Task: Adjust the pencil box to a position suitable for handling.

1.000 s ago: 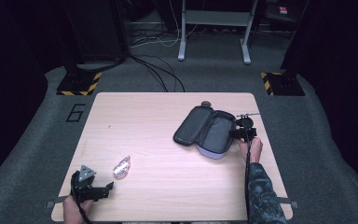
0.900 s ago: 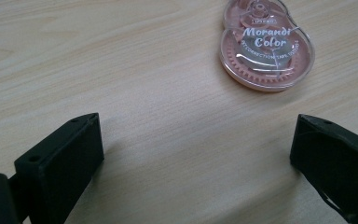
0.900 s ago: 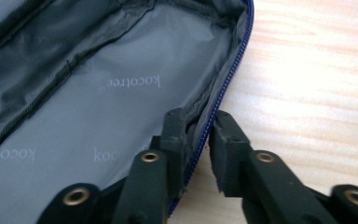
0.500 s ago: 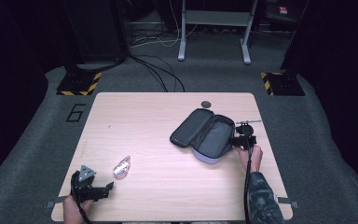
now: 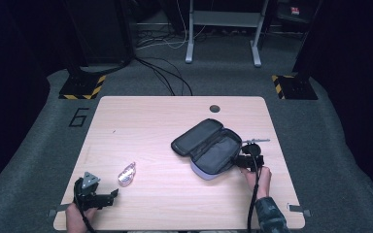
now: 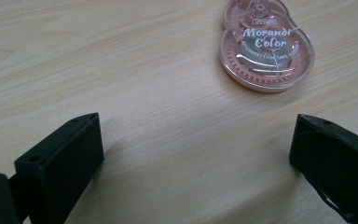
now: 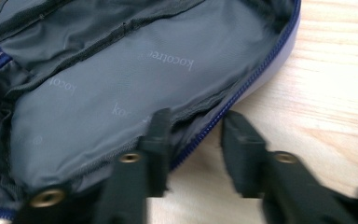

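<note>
Overall, grey carpet surrounds a light wooden table [image 5: 150, 126]. Its right half carries an unzipped pencil case [image 5: 209, 148], grey-lined, nothing visible inside. The right gripper [image 5: 245, 161], jaws just parted, straddles its zipper rim unclamped; the left gripper [image 5: 94, 194] rests spread wide near a correction tape [image 5: 127, 173].

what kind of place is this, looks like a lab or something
Probably a lab or recording studio: a lone wooden table on grey carpet, dark curtained surroundings, hazard-striped stand bases, and loose cables on the floor behind.
</note>
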Demonstrator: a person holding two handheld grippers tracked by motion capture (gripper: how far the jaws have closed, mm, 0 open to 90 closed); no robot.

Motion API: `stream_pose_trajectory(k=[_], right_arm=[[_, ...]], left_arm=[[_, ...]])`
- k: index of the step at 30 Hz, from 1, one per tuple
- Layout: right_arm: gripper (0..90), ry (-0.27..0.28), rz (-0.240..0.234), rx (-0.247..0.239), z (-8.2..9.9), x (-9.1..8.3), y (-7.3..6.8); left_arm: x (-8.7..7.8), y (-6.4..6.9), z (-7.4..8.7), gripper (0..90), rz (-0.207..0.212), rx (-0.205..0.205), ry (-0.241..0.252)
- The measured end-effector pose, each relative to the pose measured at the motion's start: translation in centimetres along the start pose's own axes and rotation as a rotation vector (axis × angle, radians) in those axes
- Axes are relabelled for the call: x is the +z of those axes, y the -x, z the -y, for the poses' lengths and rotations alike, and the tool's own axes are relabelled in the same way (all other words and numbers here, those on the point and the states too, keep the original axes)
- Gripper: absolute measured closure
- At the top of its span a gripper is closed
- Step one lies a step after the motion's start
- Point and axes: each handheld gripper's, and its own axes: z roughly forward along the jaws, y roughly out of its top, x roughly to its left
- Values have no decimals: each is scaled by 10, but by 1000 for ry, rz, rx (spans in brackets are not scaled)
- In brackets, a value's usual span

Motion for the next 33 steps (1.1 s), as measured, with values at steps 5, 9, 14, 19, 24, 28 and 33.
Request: stream_pose_trajectory(k=[5, 9, 14, 19, 24, 28, 33], right_arm=[[419, 53, 18, -6, -7, -11, 16], [405, 80, 34, -7, -26, -6, 39], [419, 88, 46, -56, -44, 3, 43], [495, 70, 77, -89, -68, 16, 46], [622, 20, 78, -84, -75, 27, 47], [739, 3, 55, -102, -73, 32, 49], [862, 4, 91, -73, -69, 32, 46]], left_arm=[[0, 0, 0, 27, 0, 0, 0], [0, 0, 0, 27, 1, 0, 2], [0, 0, 0, 27, 1, 0, 1], [0, 0, 0, 27, 0, 0, 3], [0, 0, 0, 31, -5, 1, 6], [0, 0, 0, 31, -5, 1, 6], [0, 0, 0, 33, -7, 1, 7]])
